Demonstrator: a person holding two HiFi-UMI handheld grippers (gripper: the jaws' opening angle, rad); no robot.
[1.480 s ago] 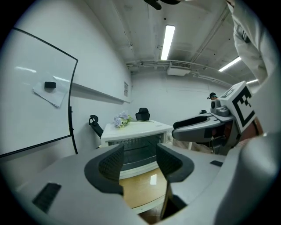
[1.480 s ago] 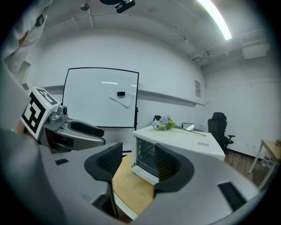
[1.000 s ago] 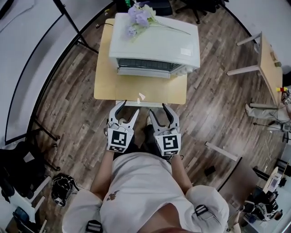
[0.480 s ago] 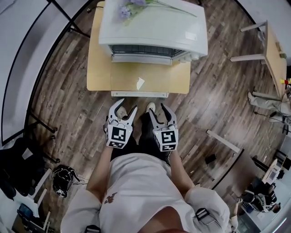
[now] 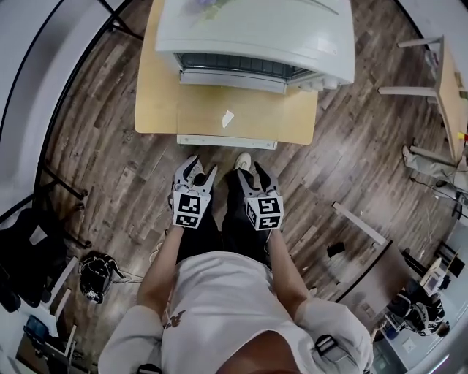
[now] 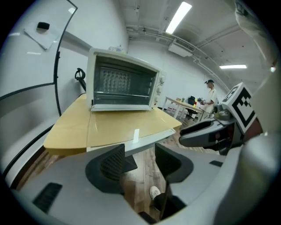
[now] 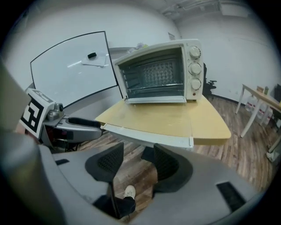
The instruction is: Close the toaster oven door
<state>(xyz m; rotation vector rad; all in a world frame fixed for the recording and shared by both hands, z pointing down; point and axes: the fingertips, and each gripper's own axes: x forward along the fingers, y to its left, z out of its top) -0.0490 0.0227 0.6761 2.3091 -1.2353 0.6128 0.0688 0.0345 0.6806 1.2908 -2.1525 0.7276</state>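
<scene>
Where the head view ends: the toaster oven (image 5: pixel 256 33) is cut by the top edge, so its back is out of the picture, and only a scrap of the purple flowers (image 5: pixel 207 6) on its roof shows.
Hard to tell: a small white slip (image 5: pixel 227 117) lies ahead of the left gripper, either on the door's glass or on the table under it; I cannot tell which.
Oven door (image 5: pixel 219 98): open and folded down flat over the table (image 5: pixel 153 95). Its white handle bar (image 5: pixel 227 142) juts past the table's front edge, straight ahead of both grippers and apart from them.
Left gripper (image 5: pixel 196 169): the jaws stand moderately apart with nothing between them. Only floor and the person's white shoe (image 5: pixel 242 161) show beyond.
Right gripper (image 5: pixel 257 177): just to the right of the left gripper. Its jaws are closing with nothing between them, and the pads are clear of the door.
Knobs (image 7: pixel 193 68): ahead and to the right of the right gripper, on the oven's front; from above they are mostly tucked under the roof.
Distant person (image 6: pixel 212 93): far ahead and right of the left gripper, too small to make out.
Since a second ago: the oven has slid up the head view and the flowers, then in full sight, are nearly gone. The jaw tips, then at the handle bar, now stand back from it with floor between. The door lies as open as before.
</scene>
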